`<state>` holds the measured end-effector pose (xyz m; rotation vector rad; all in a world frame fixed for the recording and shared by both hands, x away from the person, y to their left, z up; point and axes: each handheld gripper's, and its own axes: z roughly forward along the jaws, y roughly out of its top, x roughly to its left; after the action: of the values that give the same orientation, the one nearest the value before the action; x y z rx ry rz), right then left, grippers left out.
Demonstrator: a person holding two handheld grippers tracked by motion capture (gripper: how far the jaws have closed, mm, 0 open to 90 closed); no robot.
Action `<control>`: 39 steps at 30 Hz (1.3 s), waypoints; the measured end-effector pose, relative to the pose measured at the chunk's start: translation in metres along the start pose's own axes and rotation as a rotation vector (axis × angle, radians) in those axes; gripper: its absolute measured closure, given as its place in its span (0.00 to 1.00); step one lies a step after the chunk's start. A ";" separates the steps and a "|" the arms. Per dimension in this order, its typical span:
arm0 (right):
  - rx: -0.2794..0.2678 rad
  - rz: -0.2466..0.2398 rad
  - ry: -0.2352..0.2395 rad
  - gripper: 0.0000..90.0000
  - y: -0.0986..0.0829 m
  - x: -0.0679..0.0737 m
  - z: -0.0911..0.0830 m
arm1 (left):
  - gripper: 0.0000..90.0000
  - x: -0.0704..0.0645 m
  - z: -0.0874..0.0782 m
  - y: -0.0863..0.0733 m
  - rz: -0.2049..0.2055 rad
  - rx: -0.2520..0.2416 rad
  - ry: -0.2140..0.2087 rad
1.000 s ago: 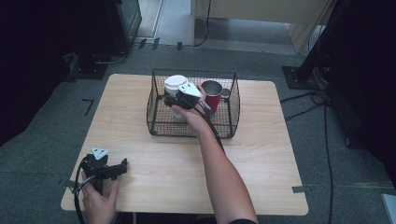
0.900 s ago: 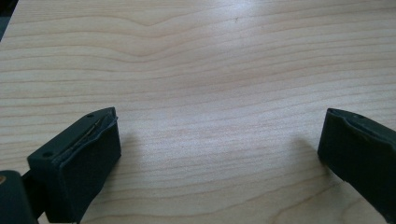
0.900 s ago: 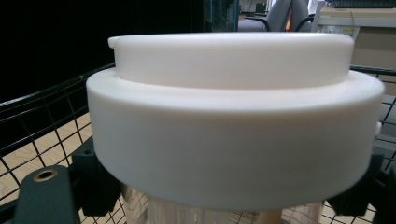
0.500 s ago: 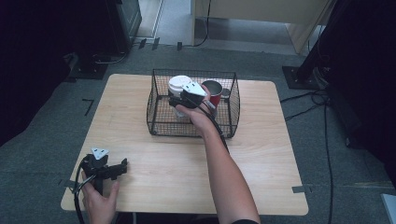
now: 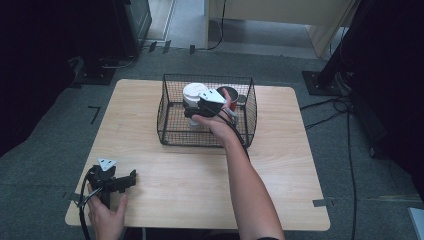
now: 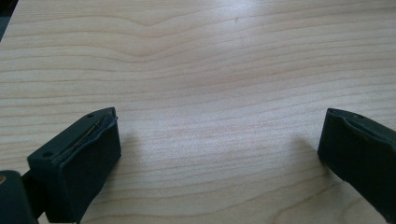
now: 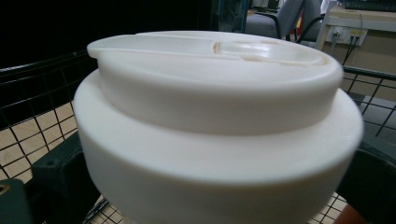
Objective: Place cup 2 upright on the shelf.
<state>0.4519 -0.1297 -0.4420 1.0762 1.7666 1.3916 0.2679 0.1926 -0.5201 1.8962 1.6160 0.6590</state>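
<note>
Gripping an upright white lidded cup (image 5: 195,94), lid up, over the wire basket (image 5: 170,131): right hand-held gripper (image 5: 192,111); left (image 5: 131,178) wide.

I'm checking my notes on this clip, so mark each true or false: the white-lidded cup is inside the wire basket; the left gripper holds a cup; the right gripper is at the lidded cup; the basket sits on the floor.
1. The white-lidded cup is inside the wire basket. True.
2. The left gripper holds a cup. False: its jaws stand open over bare table.
3. The right gripper is at the lidded cup. True.
4. The basket sits on the floor. False: it stands on the table.
</note>
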 end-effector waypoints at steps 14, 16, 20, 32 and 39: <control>0.007 -0.077 0.044 0.02 0.003 -0.008 -0.014 | 0.00 0.000 0.000 0.000 0.000 0.000 0.000; 0.005 -0.082 0.046 0.02 0.005 -0.010 -0.017 | 0.00 0.000 0.000 0.000 0.000 0.000 0.000; -0.017 -0.084 0.060 0.02 0.006 -0.013 -0.023 | 0.00 0.000 0.000 0.000 0.000 0.000 0.000; -0.101 -0.066 0.044 0.02 0.021 -0.026 -0.042 | 0.00 0.000 0.000 0.000 0.001 0.000 0.000; -0.145 -0.019 -0.007 0.02 0.030 -0.036 -0.060 | 0.00 0.000 0.000 0.000 0.002 0.001 0.000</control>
<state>0.4231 -0.1857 -0.3992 0.9834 1.6390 1.4782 0.2679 0.1927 -0.5201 1.8981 1.6149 0.6592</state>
